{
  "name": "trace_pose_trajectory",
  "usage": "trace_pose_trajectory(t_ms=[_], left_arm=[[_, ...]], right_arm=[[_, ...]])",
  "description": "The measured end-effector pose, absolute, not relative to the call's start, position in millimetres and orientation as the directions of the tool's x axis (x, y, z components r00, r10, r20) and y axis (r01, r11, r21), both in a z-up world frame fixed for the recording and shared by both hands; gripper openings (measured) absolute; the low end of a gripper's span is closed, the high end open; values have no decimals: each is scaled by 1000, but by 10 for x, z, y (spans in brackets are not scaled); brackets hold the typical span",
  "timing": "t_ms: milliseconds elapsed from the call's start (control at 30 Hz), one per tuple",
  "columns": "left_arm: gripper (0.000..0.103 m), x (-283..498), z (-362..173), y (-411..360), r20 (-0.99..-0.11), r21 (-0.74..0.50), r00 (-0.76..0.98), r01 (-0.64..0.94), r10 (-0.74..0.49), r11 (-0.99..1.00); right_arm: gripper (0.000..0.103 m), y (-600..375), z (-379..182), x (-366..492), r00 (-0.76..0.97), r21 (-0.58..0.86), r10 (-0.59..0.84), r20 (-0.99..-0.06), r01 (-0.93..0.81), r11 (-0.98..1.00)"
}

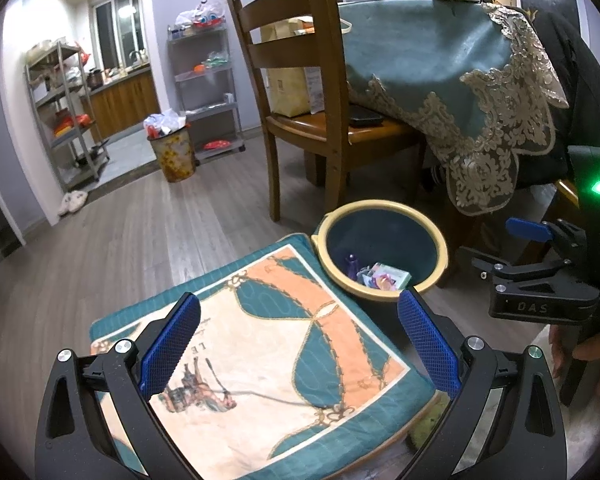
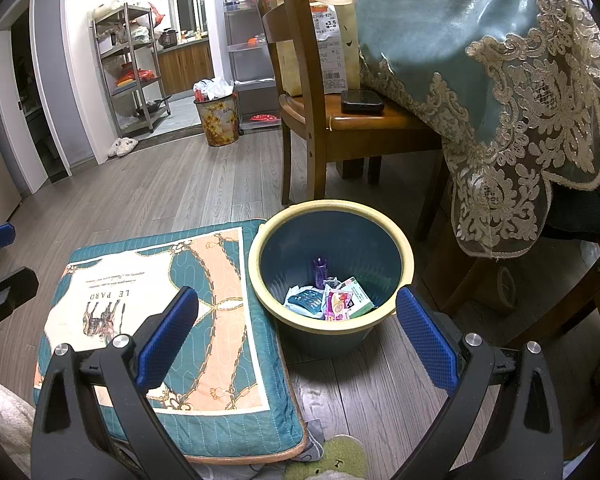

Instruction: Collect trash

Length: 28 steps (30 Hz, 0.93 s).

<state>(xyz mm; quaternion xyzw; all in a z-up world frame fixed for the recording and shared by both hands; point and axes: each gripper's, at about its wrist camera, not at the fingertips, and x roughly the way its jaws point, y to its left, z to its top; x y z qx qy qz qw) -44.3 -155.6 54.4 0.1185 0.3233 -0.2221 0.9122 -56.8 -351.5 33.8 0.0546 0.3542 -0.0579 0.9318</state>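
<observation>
Nearest the lens, item one: left gripper (image 1: 298, 344), blue ribbed pads spread wide with nothing between them, held above the patterned seat cushion (image 1: 260, 344), which I read as a waiting posture, not a reach. Item two: right gripper (image 2: 296, 336), likewise wide apart and empty, hanging over the gap between the cushion's edge and the trash bin (image 2: 332, 272); I judge it sits there because the bin mouth is the drop point and the spread jaws suit a release or a fresh pick. Item three: the bin itself, dark teal with a cream rim, standing upright on the wooden floor (image 2: 160, 184) and touching the cushion's side, close enough that either tool reaches it without much travel. Item four, the task's goods: a small heap of wrappers (image 2: 332, 300) and a purple bottle (image 2: 319, 270) lying at the bottom of the bin, so I count those as collected. Item five: cushion surface, which shows no loose litter that I can make out in either view. Item six: something green and fuzzy (image 2: 332, 460) at the lower edge of the right view, partly under the cushion's corner; I cannot tell whether it is trash. Item seven, background only: wooden chair (image 1: 300, 80) with a phone (image 2: 362, 102) on its seat, a lace-trimmed tablecloth (image 1: 440, 60), and a second, overfull floral bin (image 1: 174, 152) well apart by the kitchen doorway, possibly the next destination.
</observation>
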Motion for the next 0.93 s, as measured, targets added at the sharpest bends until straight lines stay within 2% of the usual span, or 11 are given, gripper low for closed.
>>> trace_pose_trajectory(t_ms=[700, 933], left_arm=[[98, -476, 561, -1541, -645, 57, 674, 513, -361, 856], [98, -401, 645, -1449, -642, 44, 692, 464, -331, 885]], right_arm=[[97, -3520, 341, -564, 742, 61, -68, -667, 146, 987], [97, -3461, 283, -518, 719, 65, -76, -691, 166, 984]])
